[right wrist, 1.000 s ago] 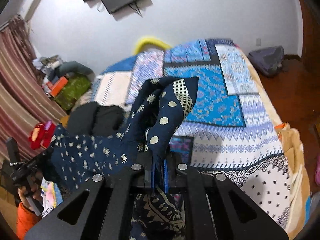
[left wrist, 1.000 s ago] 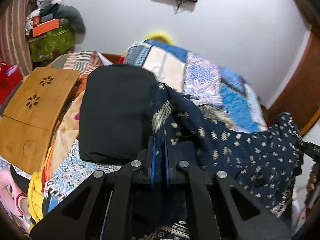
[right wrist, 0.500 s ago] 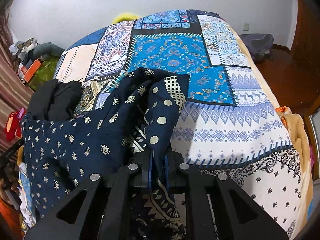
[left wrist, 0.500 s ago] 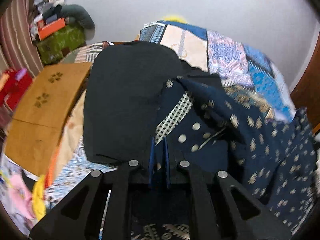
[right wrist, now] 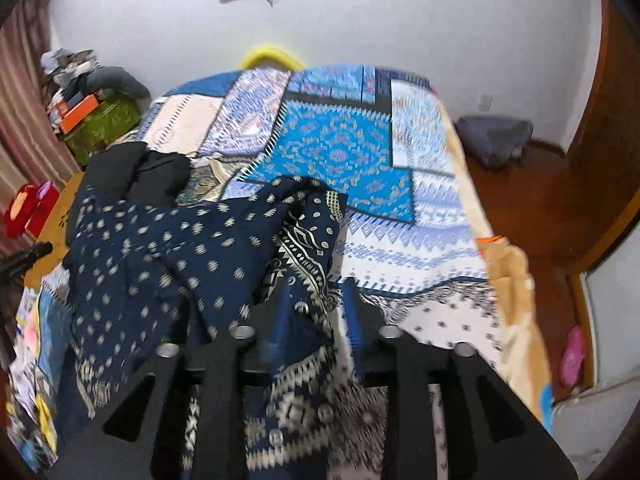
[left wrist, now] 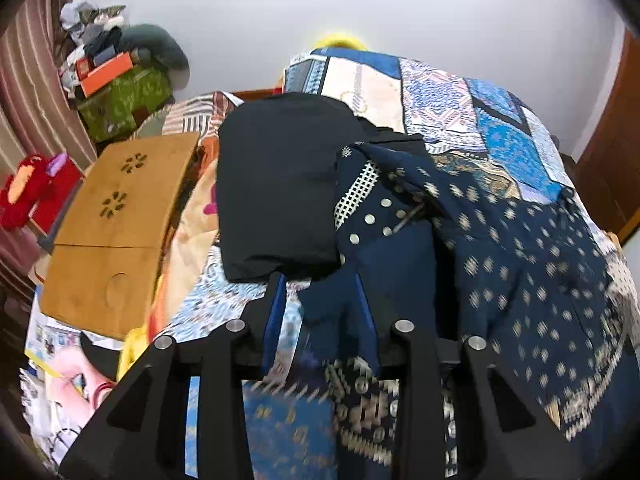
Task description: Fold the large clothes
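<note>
A navy garment with pale dot and geometric prints [left wrist: 500,248] lies bunched on the patchwork bedspread [left wrist: 440,92]; it also shows in the right wrist view [right wrist: 168,248]. My left gripper [left wrist: 320,284] is open, its blue-edged fingers [left wrist: 276,304] spread over the garment's plain navy edge. My right gripper [right wrist: 310,284] is open too, with the patterned hem lying loose between its fingers [right wrist: 352,300]. A folded black garment [left wrist: 276,184] lies just left of the navy one.
A wooden lap table [left wrist: 116,216] lies on the bed's left side. A green box with an orange box on it [left wrist: 120,96] stands by the striped curtain. Red items [left wrist: 28,192] sit far left. The bedspread [right wrist: 340,148] extends ahead; wooden floor and a grey cushion [right wrist: 496,140] are right.
Both grippers have opened and let go of the navy garment. It has dropped from being held up and now lies on the bed.
</note>
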A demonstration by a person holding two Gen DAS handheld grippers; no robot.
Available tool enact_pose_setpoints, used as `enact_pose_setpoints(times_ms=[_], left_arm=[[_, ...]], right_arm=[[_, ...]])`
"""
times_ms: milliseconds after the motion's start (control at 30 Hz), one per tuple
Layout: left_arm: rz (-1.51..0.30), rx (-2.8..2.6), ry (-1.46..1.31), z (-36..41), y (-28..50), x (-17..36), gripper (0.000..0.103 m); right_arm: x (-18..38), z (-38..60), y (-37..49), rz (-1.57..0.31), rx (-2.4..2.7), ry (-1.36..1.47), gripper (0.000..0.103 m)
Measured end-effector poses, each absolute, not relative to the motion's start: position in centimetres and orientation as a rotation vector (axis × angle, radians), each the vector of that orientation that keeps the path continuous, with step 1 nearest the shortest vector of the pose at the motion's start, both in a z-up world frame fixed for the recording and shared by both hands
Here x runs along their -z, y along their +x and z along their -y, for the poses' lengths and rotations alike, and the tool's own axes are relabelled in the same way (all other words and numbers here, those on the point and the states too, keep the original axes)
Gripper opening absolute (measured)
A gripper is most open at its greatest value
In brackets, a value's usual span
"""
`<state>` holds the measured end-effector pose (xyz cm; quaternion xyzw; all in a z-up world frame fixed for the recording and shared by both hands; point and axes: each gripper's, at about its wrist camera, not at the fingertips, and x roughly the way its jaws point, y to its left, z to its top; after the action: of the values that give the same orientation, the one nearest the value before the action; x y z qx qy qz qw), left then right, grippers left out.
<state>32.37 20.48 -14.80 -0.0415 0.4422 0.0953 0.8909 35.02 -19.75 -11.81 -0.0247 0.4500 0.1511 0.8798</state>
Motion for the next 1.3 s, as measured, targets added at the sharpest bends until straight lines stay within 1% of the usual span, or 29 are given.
enact_pose_setpoints(times_ms=[33,67,100,133,167,300,400,600,733,933,1100,1167,1233,1300], left_arm=[[-0.911,-0.192,-0.083,-20.3,31.5,14.2,0.044],[-0.903,-0.189,-0.077,-20.1,30.6,13.6,0.052],[-0.896,-0.186,-0.071,-19.9,29.7,13.1,0.056],[-0.895,-0.181,-0.065,-19.7,29.0,12.7,0.063],[-0.900,-0.171,-0.061,-19.4,28.3,12.4,0.067],[-0.938,-0.105,-0.061,-18.4,25.1,11.9,0.067],[-0.974,-0.081,-0.060,-17.7,22.7,12.7,0.068],[-1.073,-0.053,-0.122,-16.9,18.6,16.6,0.068],[-1.159,-0.043,-0.231,-17.3,16.6,20.3,0.068],[-1.242,-0.002,-0.394,-17.2,14.5,24.1,0.068],[-1.292,0.038,-0.484,-16.1,14.0,26.6,0.068],[-1.272,0.020,-0.551,-16.4,13.7,27.3,0.075],[-1.260,0.023,-0.629,-17.0,13.7,27.8,0.076],[-1.247,0.013,-0.671,-17.3,13.6,27.9,0.076]], right_arm=[[11.2,20.0,34.2,-0.920,-0.317,-0.054,0.043],[10.8,20.1,33.6,-0.908,-0.318,-0.054,0.052],[10.1,20.5,32.4,-0.889,-0.317,-0.052,0.054],[9.7,20.6,31.9,-0.880,-0.319,-0.051,0.054],[9.2,20.9,31.0,-0.874,-0.324,-0.051,0.055],[8.4,21.5,28.4,-0.877,-0.341,-0.045,0.055],[8.6,21.7,26.2,-0.888,-0.358,-0.054,0.055],[11.0,21.6,22.4,-0.954,-0.388,-0.089,0.055],[13.7,21.5,20.4,-1.030,-0.403,-0.087,0.055],[17.0,22.3,18.8,-1.146,-0.403,0.002,0.055],[17.4,22.6,18.2,-1.133,-0.408,0.043,0.055],[17.7,22.5,18.3,-1.149,-0.431,0.078,0.055],[17.9,22.2,18.4,-1.149,-0.445,0.099,0.058],[18.1,21.8,18.4,-1.142,-0.449,0.103,0.058]])
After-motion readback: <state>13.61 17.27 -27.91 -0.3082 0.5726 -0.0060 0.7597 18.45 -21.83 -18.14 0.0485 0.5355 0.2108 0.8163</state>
